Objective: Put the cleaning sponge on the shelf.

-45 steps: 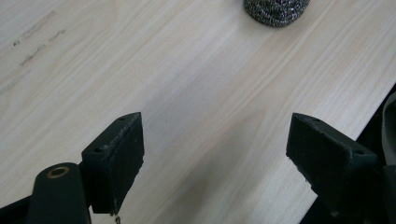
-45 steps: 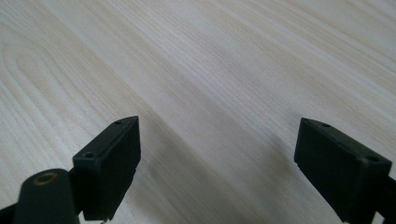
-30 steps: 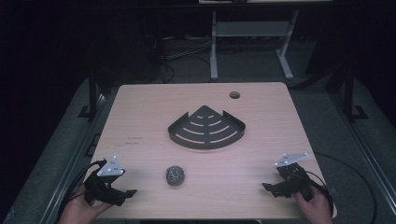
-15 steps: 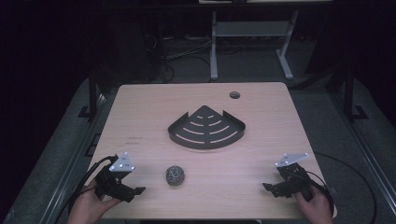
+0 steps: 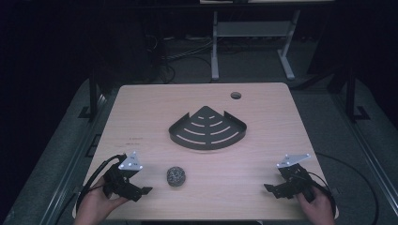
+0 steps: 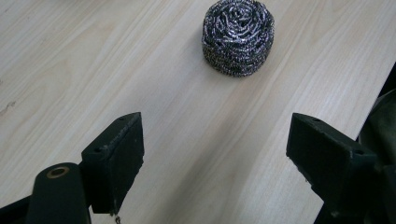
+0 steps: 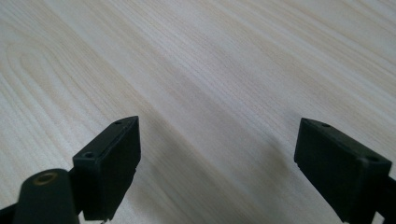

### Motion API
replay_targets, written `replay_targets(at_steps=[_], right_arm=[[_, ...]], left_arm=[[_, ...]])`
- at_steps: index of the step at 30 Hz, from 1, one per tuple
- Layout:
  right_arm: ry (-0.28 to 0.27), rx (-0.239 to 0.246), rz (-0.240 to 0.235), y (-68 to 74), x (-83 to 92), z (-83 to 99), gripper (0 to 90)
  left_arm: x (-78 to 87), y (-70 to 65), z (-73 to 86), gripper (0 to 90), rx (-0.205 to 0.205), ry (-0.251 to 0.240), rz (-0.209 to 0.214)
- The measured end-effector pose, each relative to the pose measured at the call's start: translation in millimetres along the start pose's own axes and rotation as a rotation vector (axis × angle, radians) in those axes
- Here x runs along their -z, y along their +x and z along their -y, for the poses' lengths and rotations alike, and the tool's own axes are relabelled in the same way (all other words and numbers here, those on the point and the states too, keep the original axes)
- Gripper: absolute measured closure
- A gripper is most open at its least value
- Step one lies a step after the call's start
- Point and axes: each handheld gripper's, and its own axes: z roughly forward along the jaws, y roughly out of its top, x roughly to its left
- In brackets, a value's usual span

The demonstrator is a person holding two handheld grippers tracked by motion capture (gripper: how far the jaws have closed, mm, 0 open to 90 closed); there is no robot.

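A round steel-wool scourer (image 5: 176, 176) lies on the wooden table (image 5: 141, 112) near its front edge, left of centre. My left gripper (image 5: 143, 191) sits just to the scourer's left, open, its jaws pointing toward it with a short gap between. In the left gripper view the scourer (image 6: 238, 36) lies ahead of the wide-apart jaws, and the left gripper (image 6: 215, 149) holds nothing. My right gripper (image 5: 271, 188) rests open at the front right corner, over bare wood (image 7: 210, 84). A dark fan-shaped slotted rack (image 5: 208, 128) sits in the table's middle.
A round cable hole (image 5: 235, 95) lies near the table's far edge, right of centre. Cables trail from both grippers off the front corners. Behind the table stands a white metal frame (image 5: 248, 33) on a dark floor.
My left gripper has moved right along the front edge toward the scourer. The right gripper has stayed in place.
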Motion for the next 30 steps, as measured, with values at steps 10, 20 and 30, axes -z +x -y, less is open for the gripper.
replay_targets(at_steps=[10,20,30], right_arm=[[-0.001,-0.001,-0.001,0.3,0.2,0.1,14.3],[-0.002,0.000,-0.002,0.3,0.5,0.0,14.3],[-0.002,0.002,-0.005,0.6,0.3,0.2,14.3]], left_arm=[[-5.4,-1.8,-7.7,18.6,-0.012,0.005,0.013],[-11.1,-3.0,-15.5,18.5,-0.024,0.009,0.017],[-19.5,-3.5,-20.2,18.0,-0.024,0.022,0.028]])
